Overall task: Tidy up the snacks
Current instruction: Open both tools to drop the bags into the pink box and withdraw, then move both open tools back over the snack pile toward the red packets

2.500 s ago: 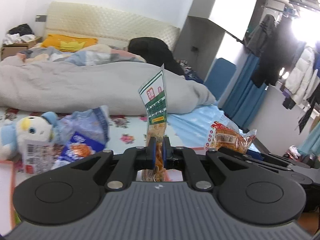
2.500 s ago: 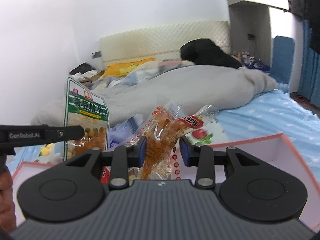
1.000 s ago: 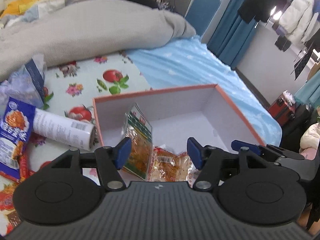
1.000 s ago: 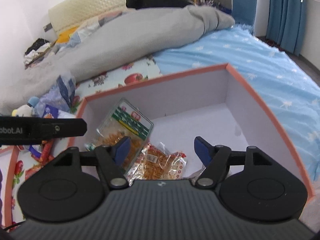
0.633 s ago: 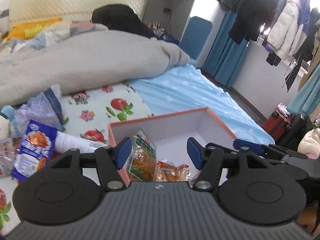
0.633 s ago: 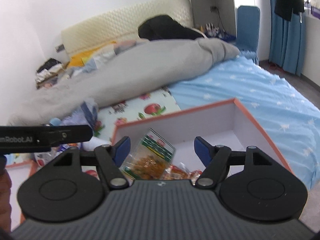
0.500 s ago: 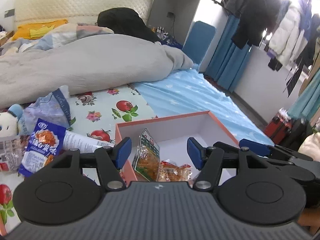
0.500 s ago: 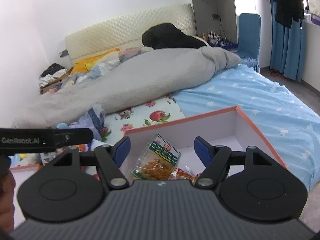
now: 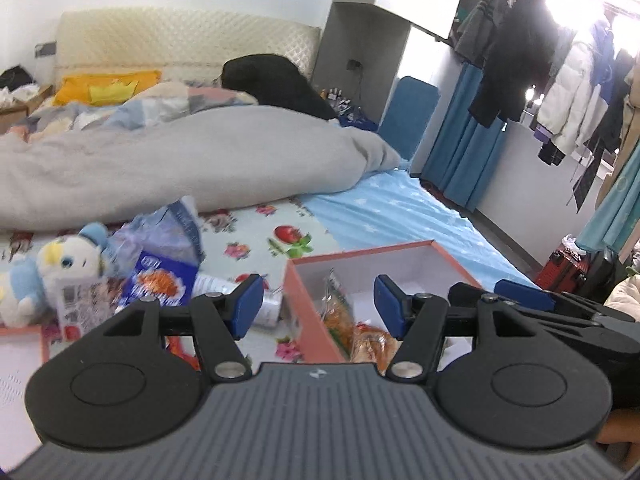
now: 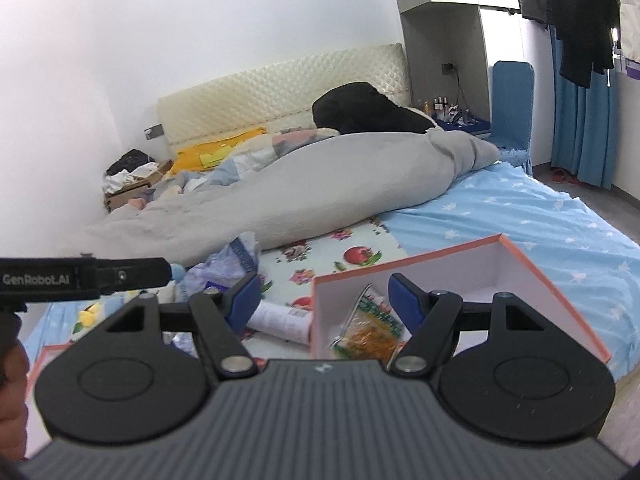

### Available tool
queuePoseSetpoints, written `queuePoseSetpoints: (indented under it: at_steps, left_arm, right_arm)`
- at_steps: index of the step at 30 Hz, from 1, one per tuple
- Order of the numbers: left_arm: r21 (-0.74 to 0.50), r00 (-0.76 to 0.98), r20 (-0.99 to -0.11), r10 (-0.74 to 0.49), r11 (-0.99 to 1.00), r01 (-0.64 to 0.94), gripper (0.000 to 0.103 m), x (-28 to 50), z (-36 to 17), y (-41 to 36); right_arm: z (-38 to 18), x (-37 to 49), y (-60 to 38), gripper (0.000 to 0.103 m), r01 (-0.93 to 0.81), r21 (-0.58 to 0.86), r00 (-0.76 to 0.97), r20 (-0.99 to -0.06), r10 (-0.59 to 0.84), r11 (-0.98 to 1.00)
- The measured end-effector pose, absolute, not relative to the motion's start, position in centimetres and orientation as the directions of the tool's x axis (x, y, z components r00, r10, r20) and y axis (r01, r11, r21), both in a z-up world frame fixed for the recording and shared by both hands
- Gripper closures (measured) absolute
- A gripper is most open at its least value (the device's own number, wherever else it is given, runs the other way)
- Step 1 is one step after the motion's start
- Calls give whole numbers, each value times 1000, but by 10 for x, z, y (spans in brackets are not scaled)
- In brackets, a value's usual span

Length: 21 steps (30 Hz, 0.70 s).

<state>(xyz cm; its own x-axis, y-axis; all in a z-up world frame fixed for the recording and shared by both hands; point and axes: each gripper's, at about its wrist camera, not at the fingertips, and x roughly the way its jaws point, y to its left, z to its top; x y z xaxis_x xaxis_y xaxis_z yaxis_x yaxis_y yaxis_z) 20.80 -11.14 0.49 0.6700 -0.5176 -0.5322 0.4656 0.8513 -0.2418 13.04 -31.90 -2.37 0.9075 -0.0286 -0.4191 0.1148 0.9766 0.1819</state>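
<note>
An orange-rimmed white box [image 9: 448, 258] [image 10: 532, 276] sits on the bed. Inside it lie a green-topped snack bag [image 9: 334, 312] [image 10: 372, 328] and a red-labelled orange snack packet [image 9: 370, 344]. My left gripper [image 9: 318, 304] is open and empty, raised above the box's left wall. My right gripper [image 10: 322, 300] is open and empty above the same wall. A blue snack bag [image 9: 158, 284], a clear crumpled bag [image 9: 168, 232] [image 10: 228, 260] and a white tube [image 9: 212, 284] [image 10: 280, 320] lie left of the box.
A plush toy [image 9: 52, 268] lies at the far left. A second orange-rimmed tray [image 9: 20, 344] [image 10: 44, 356] is at the lower left. A grey duvet [image 9: 180, 168] [image 10: 320, 192] lies behind the snacks. The right gripper's body [image 9: 560, 320] shows at the right.
Both grippers let go of their snack packets into the box, opened, then rose and drew back. The view has shifted left, so the box now sits lower and to the right.
</note>
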Motion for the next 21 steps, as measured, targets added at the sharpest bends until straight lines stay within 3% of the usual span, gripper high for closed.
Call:
queuePoseSetpoints:
  at_steps: [6,13,21]
  left_arm:
    - [-271,685,-527,-503,863,426,36,197,-6,-68]
    - [-223,712,-525,-466,883,413,36,177,-17,-40]
    - [-231,697,-569,-436,899,373,36,160,-55,-21]
  right_arm:
    - [-25,122,-298,31,103,179,906,-422,-18,978]
    - [-39,114,-277,31,88,189,900,-436,3,978]
    - [-69,108,-248,31,39,192,870,-489,61,981]
